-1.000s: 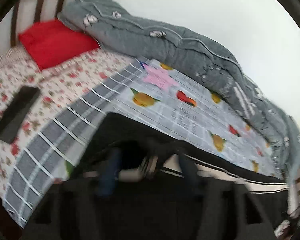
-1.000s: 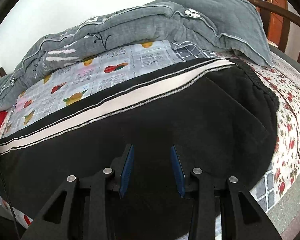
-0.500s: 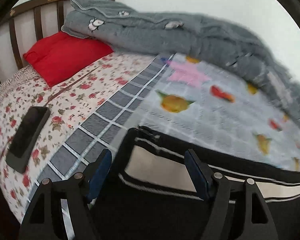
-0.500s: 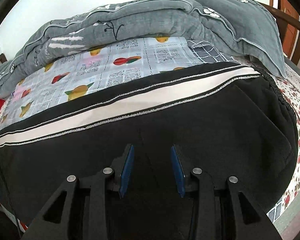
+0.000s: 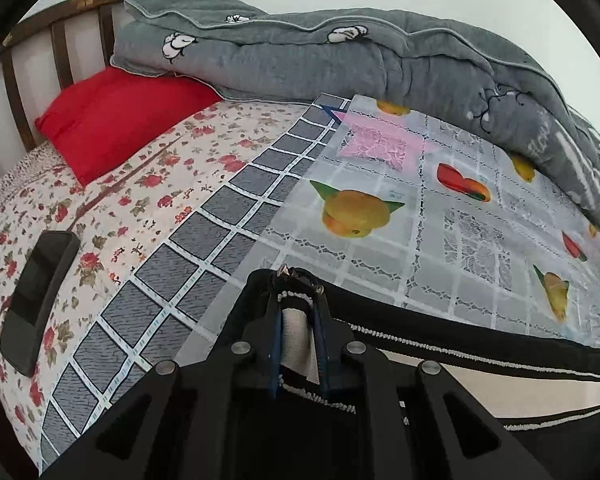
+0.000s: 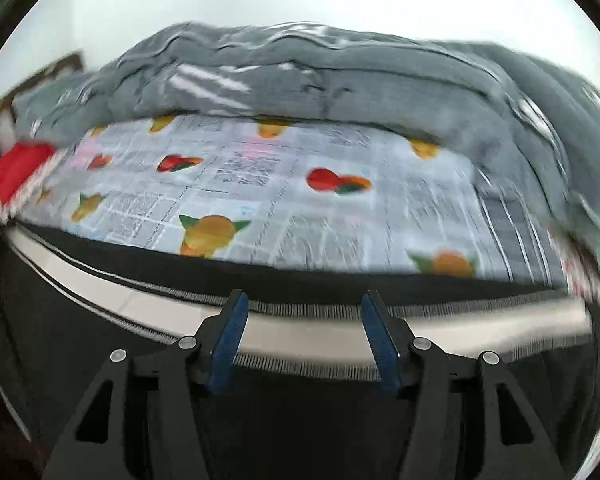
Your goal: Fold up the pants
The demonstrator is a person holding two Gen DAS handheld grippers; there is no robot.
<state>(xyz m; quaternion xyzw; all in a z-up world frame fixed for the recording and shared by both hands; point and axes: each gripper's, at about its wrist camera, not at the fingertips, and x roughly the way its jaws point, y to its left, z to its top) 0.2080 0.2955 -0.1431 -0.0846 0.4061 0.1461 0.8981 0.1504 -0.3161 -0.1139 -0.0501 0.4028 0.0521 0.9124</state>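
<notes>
While my left gripper (image 5: 298, 326) pinches the hem end of the pants (image 5: 480, 364), its jaws having just closed on the black cloth with the white stripe (image 5: 296, 344) bunched between the blue pads, I judge the step in hand to be taking hold of both ends before the first fold. The pants lie stretched lengthwise along the near edge of the bed (image 5: 148, 184), on the fruit-print cloth (image 5: 380, 216), with the grey quilt (image 5: 340, 68) heaped along the far side. A red pillow (image 5: 116, 120) sits far left by the headboard, and a phone (image 5: 40, 296) lies on the floral sheet, well left of the hem. My right gripper (image 6: 306, 340) is not holding anything: its jaws have just been opening and stand spread above the pants (image 6: 300, 420), with the white side stripe (image 6: 300, 334) running across between the fingers. That view is smeared by motion, so I cannot tell whether the pads touch the cloth. Next, I think, the right jaws must come down over an edge of the pants and close, matching the left hold. Then both hands can lift and carry one end over the other without the cloth sagging or twisting.
</notes>
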